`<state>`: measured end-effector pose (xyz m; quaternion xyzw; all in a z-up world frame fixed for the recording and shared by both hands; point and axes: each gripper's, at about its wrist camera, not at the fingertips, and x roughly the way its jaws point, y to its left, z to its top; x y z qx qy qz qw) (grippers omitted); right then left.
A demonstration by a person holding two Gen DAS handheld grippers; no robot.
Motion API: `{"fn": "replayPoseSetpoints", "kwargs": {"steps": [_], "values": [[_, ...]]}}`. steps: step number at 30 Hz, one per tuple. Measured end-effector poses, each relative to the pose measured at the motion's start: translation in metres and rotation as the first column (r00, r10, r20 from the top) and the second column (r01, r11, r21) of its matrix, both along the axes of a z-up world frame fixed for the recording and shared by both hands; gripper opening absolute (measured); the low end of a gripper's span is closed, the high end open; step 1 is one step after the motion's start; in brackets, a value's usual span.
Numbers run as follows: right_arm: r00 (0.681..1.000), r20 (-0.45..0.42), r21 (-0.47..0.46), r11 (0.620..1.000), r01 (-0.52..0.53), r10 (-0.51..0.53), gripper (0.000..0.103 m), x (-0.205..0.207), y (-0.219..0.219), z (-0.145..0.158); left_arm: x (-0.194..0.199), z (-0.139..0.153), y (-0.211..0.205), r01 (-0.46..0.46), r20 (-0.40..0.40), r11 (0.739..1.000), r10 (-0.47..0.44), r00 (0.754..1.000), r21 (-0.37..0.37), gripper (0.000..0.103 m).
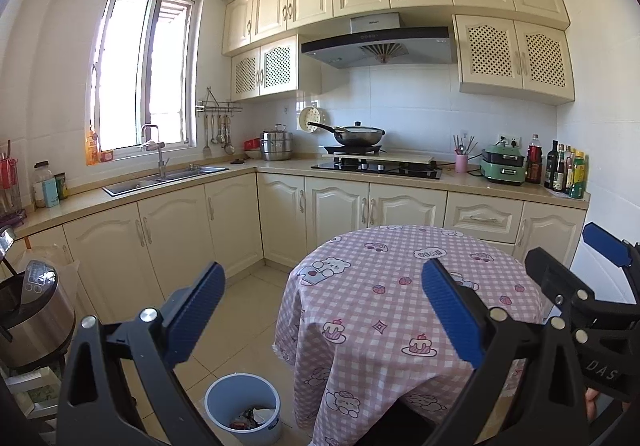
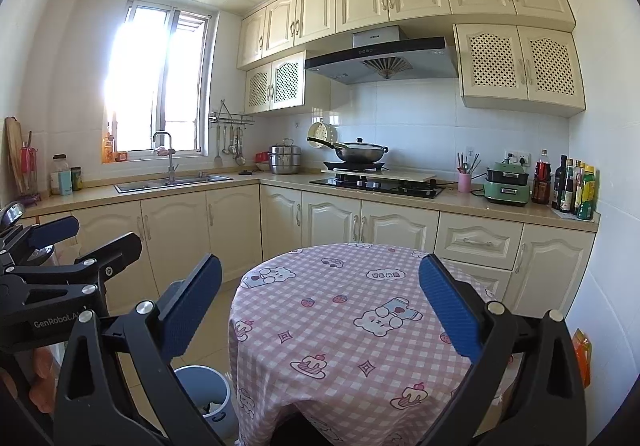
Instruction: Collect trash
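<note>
A light blue trash bin [image 1: 242, 408] stands on the tiled floor left of a round table [image 1: 384, 298] with a pink checked cloth; scraps of trash [image 1: 250, 420] lie inside it. The bin also shows in the right wrist view [image 2: 208, 398], partly hidden by my finger. My left gripper [image 1: 322, 286] is open and empty, held above the floor and the table's left edge. My right gripper [image 2: 320, 278] is open and empty over the table [image 2: 344, 322]. Each gripper shows in the other's view: the right gripper [image 1: 584, 258] at right, the left gripper [image 2: 92, 232] at left.
L-shaped cream cabinets and counter run behind, with a sink [image 1: 168, 176], stove with a wok [image 1: 360, 136], a green appliance [image 1: 503, 166] and bottles [image 1: 568, 170]. A rice cooker [image 1: 34, 310] stands at far left. An orange packet [image 2: 582, 354] hangs by the right wall.
</note>
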<state>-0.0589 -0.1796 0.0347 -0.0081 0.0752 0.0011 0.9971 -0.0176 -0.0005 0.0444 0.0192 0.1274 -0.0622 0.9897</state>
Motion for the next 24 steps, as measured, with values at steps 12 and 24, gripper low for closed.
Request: {"fn": "replayPoseSetpoints", "kwargs": {"steps": [12,24], "values": [[1.000,-0.002,-0.004,1.000,-0.008,0.008,0.095,-0.0002,0.0066,-0.0012,0.0006,-0.0011,0.0023,0.004,0.008,1.000,-0.004,1.000,0.011,0.097],[1.000,0.001,-0.004,1.000,-0.007,0.007,0.095,-0.0018,0.0078,-0.0009,0.0007,-0.0010,0.0030,0.007,0.005,1.000,-0.007,1.000,0.008,0.097]]}}
